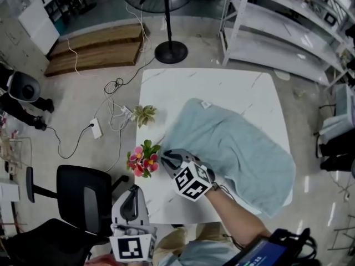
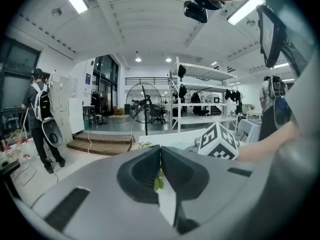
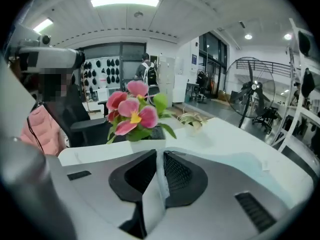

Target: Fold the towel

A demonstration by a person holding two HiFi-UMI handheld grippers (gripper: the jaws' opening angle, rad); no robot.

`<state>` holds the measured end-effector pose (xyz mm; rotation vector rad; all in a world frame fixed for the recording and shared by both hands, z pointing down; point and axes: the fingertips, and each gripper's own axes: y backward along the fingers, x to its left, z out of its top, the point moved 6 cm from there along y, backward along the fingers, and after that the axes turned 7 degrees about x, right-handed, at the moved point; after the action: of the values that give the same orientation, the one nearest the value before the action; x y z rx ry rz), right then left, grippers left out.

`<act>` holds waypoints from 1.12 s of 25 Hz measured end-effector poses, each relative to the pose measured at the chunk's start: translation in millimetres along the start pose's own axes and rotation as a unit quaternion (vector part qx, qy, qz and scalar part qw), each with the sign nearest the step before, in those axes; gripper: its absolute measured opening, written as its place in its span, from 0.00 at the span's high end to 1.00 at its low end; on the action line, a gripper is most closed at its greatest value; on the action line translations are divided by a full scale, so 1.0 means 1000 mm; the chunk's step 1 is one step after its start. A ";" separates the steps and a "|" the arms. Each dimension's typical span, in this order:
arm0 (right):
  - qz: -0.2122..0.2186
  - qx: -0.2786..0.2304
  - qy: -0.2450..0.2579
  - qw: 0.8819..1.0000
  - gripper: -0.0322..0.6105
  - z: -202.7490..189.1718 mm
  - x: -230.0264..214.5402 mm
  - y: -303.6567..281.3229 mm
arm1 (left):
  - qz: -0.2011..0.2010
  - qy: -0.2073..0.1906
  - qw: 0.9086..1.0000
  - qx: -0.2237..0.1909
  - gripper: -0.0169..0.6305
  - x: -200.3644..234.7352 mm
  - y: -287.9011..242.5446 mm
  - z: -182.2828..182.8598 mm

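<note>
A light blue towel [image 1: 238, 148] lies spread and rumpled across the white table [image 1: 183, 87], with a small tag near its far edge. My right gripper [image 1: 166, 159] is at the towel's near left corner, beside the pink flowers. In the right gripper view its jaws [image 3: 159, 169] are pressed on a thin strip of the towel's edge, and more towel [image 3: 260, 169] trails off to the right. My left gripper [image 1: 131, 197] hangs off the table's near left corner. Its jaws [image 2: 160, 166] are shut with nothing between them.
A pot of pink flowers [image 1: 143, 159] stands at the table's left edge, with a small green plant [image 1: 144, 115] farther back. A black office chair [image 1: 83, 193] sits left of the table. A standing fan [image 1: 169, 49], cables and white shelving [image 1: 277, 26] lie beyond.
</note>
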<state>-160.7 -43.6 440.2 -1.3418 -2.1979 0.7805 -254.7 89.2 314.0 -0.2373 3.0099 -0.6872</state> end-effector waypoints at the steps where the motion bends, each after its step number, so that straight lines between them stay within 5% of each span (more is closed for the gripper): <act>1: 0.011 0.008 -0.001 1.000 0.85 -0.006 0.008 -0.008 | 0.000 0.002 1.000 0.001 0.96 0.003 0.003 -0.004; 6: 0.087 0.018 -0.044 0.995 0.65 -0.022 0.027 -0.016 | -0.003 0.005 1.000 -0.001 0.96 0.008 0.006 -0.011; 9: 0.102 -0.014 -0.080 0.992 0.64 -0.008 0.009 0.019 | -0.014 0.007 1.000 -0.007 0.96 0.002 -0.002 -0.006; 16: 0.007 -0.068 -0.090 0.994 0.70 0.017 -0.113 0.107 | -0.063 0.009 0.997 -0.040 0.96 -0.038 -0.038 0.021; 20: -0.040 -0.019 -0.068 0.997 0.75 0.005 -0.198 0.098 | -0.079 0.011 0.996 -0.030 0.96 -0.062 -0.063 0.021; 28: 0.005 0.100 -0.034 0.994 0.76 -0.034 -0.255 -0.012 | -0.069 0.033 0.997 0.016 0.96 -0.074 -0.106 0.001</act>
<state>-38.0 -269.9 452.9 -1.2450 -2.1008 1.0350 -166.7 6.5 359.9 -0.4330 3.0657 -0.7672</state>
